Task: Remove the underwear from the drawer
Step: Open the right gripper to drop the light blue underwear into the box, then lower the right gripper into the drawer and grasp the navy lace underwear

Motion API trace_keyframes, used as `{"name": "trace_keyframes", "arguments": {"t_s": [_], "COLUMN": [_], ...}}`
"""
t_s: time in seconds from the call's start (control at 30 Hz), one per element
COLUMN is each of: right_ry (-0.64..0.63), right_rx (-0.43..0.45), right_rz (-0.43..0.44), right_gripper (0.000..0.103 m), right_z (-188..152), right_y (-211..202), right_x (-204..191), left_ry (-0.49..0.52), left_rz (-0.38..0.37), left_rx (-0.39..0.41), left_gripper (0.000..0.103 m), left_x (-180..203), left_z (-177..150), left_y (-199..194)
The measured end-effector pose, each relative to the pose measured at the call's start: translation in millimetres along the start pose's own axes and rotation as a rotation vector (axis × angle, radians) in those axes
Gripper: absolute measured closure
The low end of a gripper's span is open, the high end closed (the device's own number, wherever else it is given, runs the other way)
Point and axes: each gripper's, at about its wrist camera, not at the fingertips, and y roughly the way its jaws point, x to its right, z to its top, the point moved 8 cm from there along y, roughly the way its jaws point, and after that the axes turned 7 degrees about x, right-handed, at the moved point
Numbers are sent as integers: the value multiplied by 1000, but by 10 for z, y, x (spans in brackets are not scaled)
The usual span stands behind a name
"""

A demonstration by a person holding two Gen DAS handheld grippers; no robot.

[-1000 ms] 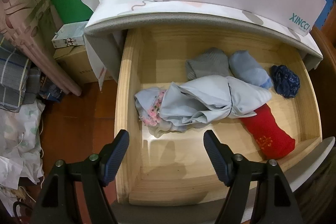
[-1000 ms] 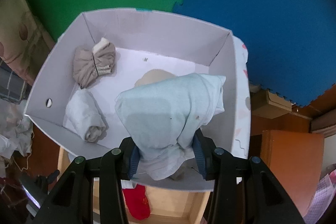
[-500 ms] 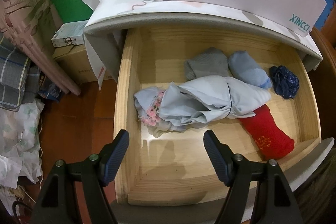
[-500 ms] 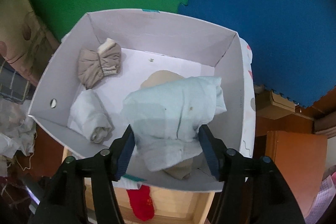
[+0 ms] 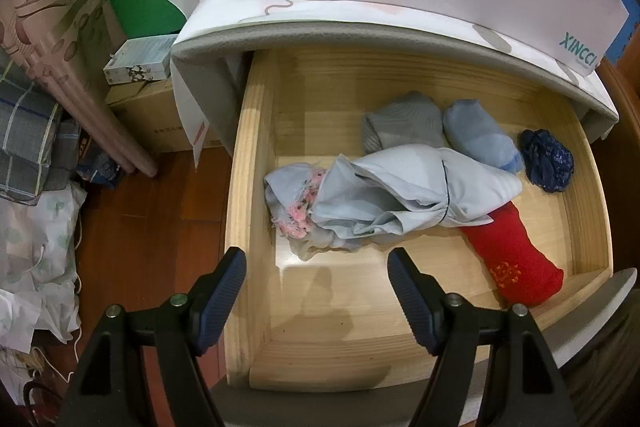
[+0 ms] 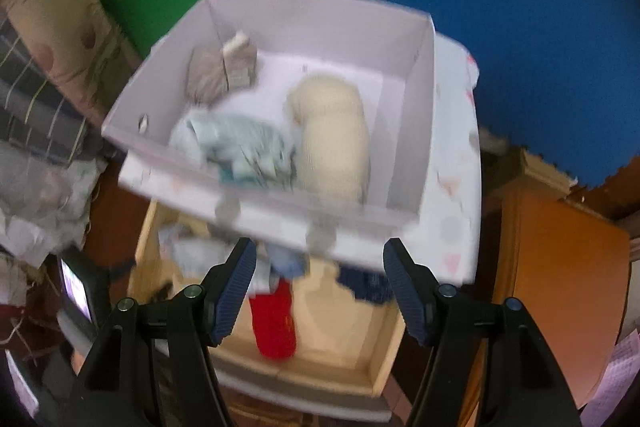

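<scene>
Pale blue underwear (image 5: 400, 187) is lying crumpled mid-drawer (image 5: 256, 147) among four rolled socks. Three bundles are sitting in the white box (image 6: 408, 131). Left gripper (image 5: 316, 297) and right gripper (image 6: 318, 285) are both hanging wide, empty.
</scene>
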Motion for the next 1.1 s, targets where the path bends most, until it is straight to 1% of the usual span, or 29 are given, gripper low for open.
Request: {"name": "trace_keyframes", "arguments": {"t_s": [0.1, 0.2, 0.33, 0.43, 0.6, 0.77, 0.9, 1.1], "right_ry": [3, 11, 25, 38, 56, 51, 45, 14], "right_rx": [-34, -91, -154, -187, -177, -118, -90, -107], "right_rz": [-1, 4, 10, 22, 11, -24, -57, -90], "right_gripper": [39, 39, 41, 46, 50, 50, 49, 49], "right_z": [-317, -645, -934, -1060, -1106, -1045, -1016, -1007], "right_y": [93, 335, 694, 1012, 1403, 1674, 1814, 2020], "right_x": [87, 177, 277, 328, 419, 508, 563, 610], "left_ry": [6, 11, 8, 6, 7, 6, 9, 11], "left_rz": [-3, 1, 3, 2, 2, -1, -2, -2], "left_rx": [1, 2, 0, -3, -4, -5, -5, -8], "left_gripper": [28, 28, 28, 28, 28, 28, 28, 28], "left_x": [12, 18, 15, 22, 14, 15, 26, 31], "left_z": [-3, -1, -2, -9, -6, -8, -13, -11], "left_y": [-5, -4, 2, 10, 9, 9, 15, 19]}}
